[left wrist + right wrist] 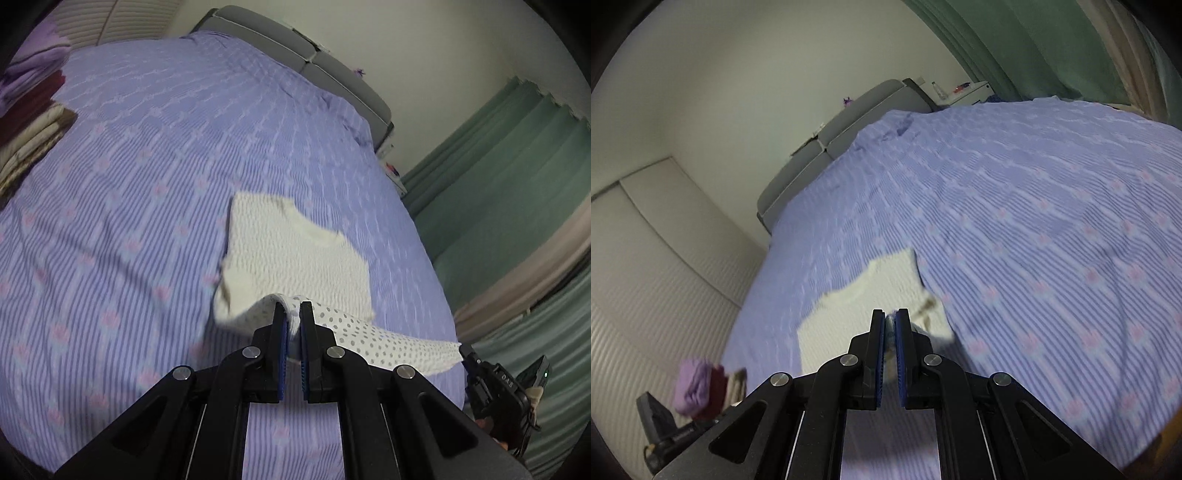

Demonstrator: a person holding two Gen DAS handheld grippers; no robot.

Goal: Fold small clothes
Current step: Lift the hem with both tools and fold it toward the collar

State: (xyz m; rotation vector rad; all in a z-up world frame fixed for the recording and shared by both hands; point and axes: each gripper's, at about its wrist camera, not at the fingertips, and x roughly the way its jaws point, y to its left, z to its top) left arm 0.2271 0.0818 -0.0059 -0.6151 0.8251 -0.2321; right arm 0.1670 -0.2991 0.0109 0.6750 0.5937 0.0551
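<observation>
Left tongs (293, 308): pressed together on the near hem of the little white shirt (291, 251), so that edge is pulled up off the bed, dotted inside showing.
Right tongs (890, 315): also pinched tight on white fabric, the other end of that same hem. In the left wrist view they (466, 355) sit at about 4 o'clock, with the hem stretched between the two tools.
Shirt: small, white, textured knit with a round neckline. The collar end lies flat on the bed, up at 12 o'clock from the left tongs; the near end is lifted.
Shirt from the right side (871, 299): spreads toward 11 o'clock from the tongs, pretty blurry.
Bed (147, 184): purple striped cover with small pink flowers, grey headboard (314, 62) at the far end.
Folded stack (29, 122): purple, dark red and beige pieces piled at the bed's edge, around 10 o'clock, well apart from the shirt.
Curtain (498, 177): green, at 3 o'clock past the bed.
</observation>
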